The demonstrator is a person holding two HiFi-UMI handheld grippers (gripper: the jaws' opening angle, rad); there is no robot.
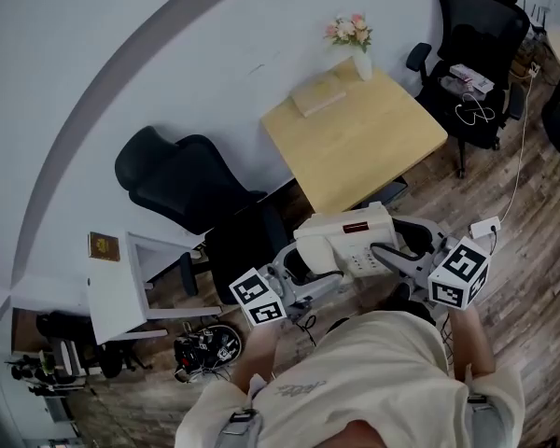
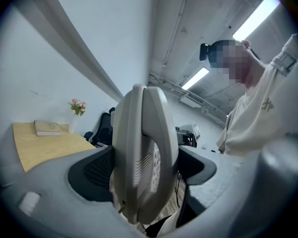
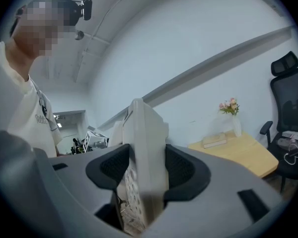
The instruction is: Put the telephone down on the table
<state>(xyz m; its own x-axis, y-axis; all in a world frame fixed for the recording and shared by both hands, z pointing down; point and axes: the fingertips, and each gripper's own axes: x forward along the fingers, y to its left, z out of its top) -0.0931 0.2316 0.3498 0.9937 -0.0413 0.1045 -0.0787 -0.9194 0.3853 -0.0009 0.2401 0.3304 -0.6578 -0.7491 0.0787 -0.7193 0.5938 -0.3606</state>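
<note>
Left gripper and right gripper are shown clamped on opposite ends of a cream-white plastic desk telephone, each pair of black padded jaws pressed against the casing in its own gripper view. The telephone is held in the air close to the person's chest, keypad up, short of the near corner of the light wooden square table and over the wood-plank floor.

At the table's far edge, a pale closed book and a white vase of pink flowers are set against the wall; the near half is left bare. A black mesh office chair is placed to the left of the table.

For a clean set-down, the telephone would best be carried forward over the bare near half, kept level by moving both grippers together, and lowered until its base is borne flat by the tabletop. Only then should the jaws be parted, so that the telephone is not tipped or dropped.
</note>
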